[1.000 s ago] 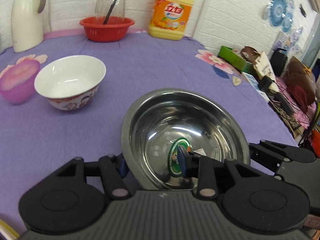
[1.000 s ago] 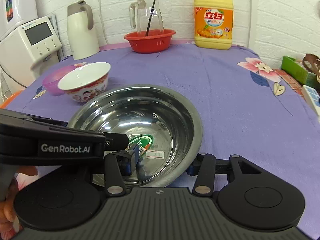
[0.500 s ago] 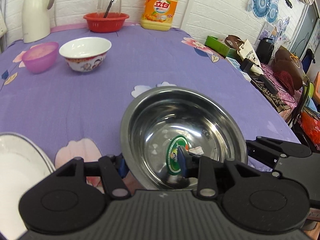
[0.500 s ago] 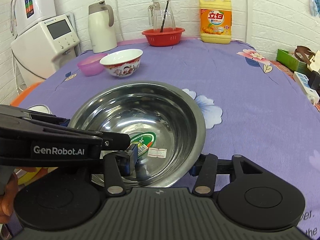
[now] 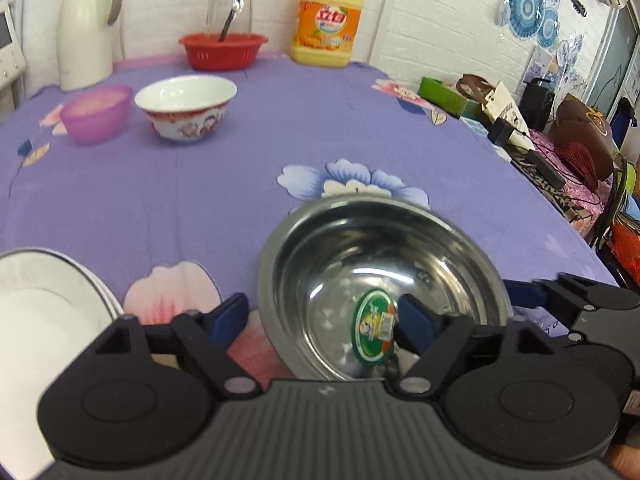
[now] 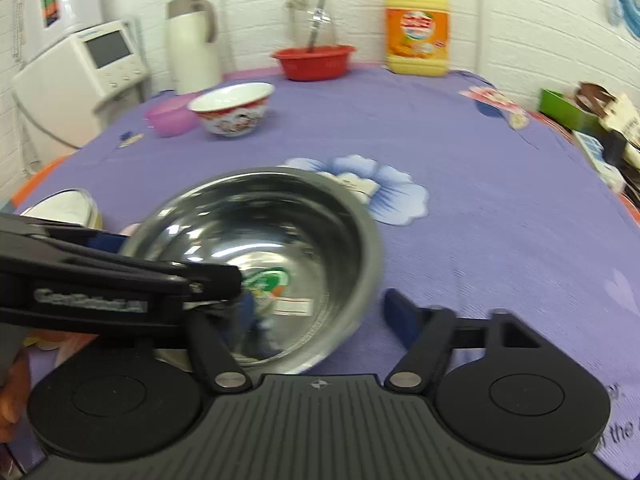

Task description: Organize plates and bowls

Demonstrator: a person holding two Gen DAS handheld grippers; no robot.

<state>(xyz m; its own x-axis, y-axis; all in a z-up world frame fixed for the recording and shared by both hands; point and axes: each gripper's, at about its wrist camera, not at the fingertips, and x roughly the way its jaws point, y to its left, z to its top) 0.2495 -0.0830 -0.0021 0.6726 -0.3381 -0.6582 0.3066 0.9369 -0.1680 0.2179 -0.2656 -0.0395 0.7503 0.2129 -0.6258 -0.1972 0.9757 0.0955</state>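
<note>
A steel bowl [image 5: 384, 264] with a green sticker inside rests on the purple tablecloth; it also shows in the right wrist view [image 6: 264, 248]. My left gripper [image 5: 320, 316] is open, its fingers straddling the bowl's left rim without touching it. My right gripper [image 6: 320, 308] is open too, its fingers straddling the right rim, the outer one clear of the bowl. White plates [image 5: 44, 320] lie at the near left. A white patterned bowl [image 5: 186, 106] and a pink bowl [image 5: 96, 112] stand further back.
A white kettle [image 5: 86, 28], a red basket [image 5: 222, 50] with a glass jug and a yellow detergent bottle [image 5: 328, 22] line the back wall. Clutter fills the table's right edge [image 5: 520, 120]. A white appliance [image 6: 80, 80] stands at the left.
Both grippers have opened and let go of the steel bowl, which now rests on the cloth near the white plates after being carried toward the near side.
</note>
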